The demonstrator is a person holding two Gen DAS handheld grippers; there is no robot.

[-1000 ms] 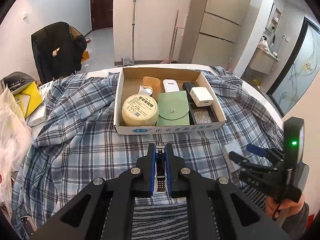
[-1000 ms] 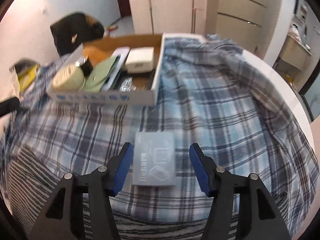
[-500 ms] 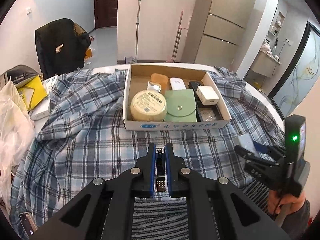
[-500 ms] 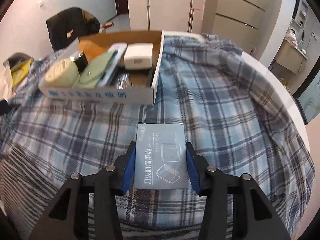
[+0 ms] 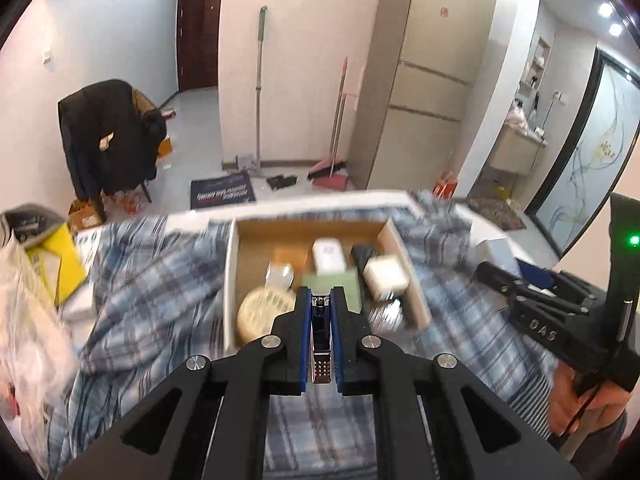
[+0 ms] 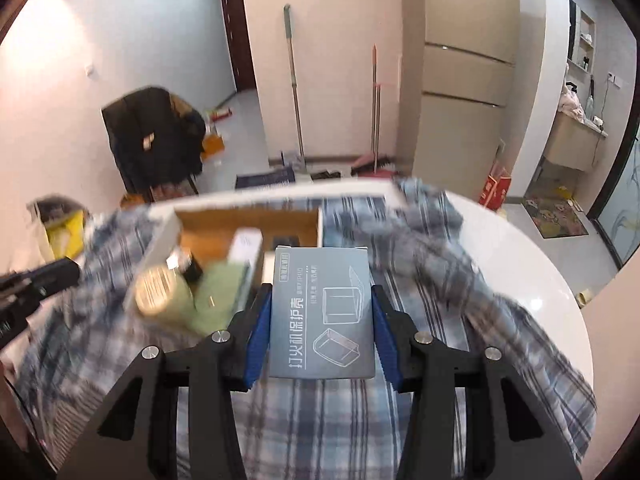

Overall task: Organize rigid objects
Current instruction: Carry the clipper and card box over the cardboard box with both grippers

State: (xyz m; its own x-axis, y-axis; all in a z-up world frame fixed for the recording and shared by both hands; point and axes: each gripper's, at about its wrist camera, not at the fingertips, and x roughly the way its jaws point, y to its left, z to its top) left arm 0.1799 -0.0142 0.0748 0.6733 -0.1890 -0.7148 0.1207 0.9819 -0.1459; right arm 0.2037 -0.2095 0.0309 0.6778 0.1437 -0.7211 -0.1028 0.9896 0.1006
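left tool [image 5: 321, 304]: pressed together on a metal nail clipper [image 5: 321, 354], clipper upright between the blue pads, held above the near edge of the box.
right tool [image 6: 322, 314]: pinching a flat grey packet [image 6: 322, 312] by its two long sides, printed face up, clear of the cloth.
box [image 5: 231, 276]: open cardboard, sat on the plaid cloth [image 5: 160, 276] over the white round bench [image 6: 532, 280].
box contents: round yellow tin [image 5: 264, 312], green pouch [image 5: 332, 284], white charger [image 5: 386, 274], white case [image 5: 329, 255]; all blurred.
person: hand [image 5: 580, 404] gripped the right tool handle, low right in left view.
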